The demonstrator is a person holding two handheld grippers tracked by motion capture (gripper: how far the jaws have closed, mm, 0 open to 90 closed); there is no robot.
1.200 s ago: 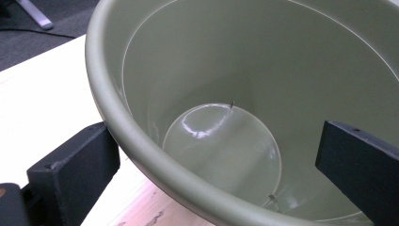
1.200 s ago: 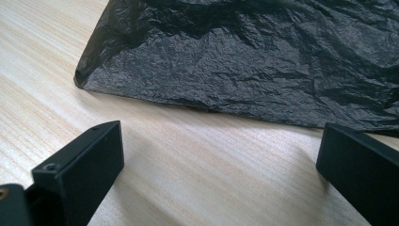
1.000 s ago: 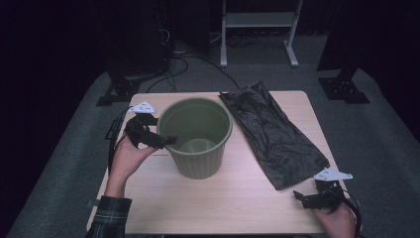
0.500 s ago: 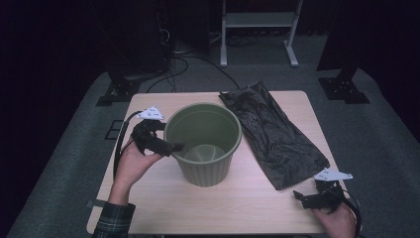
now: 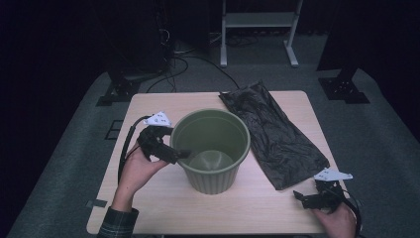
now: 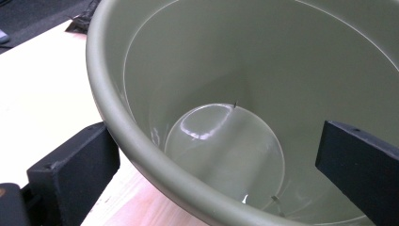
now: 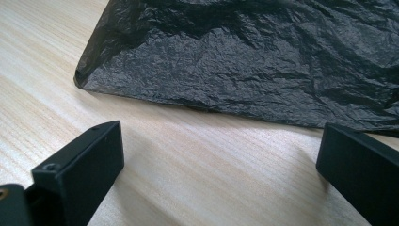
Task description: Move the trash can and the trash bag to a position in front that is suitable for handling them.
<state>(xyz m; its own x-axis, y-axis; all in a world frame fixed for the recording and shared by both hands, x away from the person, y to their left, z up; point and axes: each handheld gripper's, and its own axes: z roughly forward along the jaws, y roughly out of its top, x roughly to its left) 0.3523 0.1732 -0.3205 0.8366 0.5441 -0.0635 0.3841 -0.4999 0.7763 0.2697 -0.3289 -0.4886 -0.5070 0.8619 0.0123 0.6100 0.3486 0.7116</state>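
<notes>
The green plastic bin (image 5: 211, 148) has slid rightward with the left gripper (image 5: 174, 153), whose spread jaws straddle its rim and should close firmly; the right gripper (image 5: 303, 198) rests open.

Smooth plastic, crinkled film, pale wood

The green bucket (image 5: 210, 148) looks like moulded plastic, smooth with a soft satin sheen and a glossy highlight on its inner floor; the black bag (image 5: 275, 134) is thin, crumpled plastic film, faintly shiny on its creases; the table (image 5: 148, 106) shows light matt wood grain; both grippers' jaws are matt black plastic
</notes>
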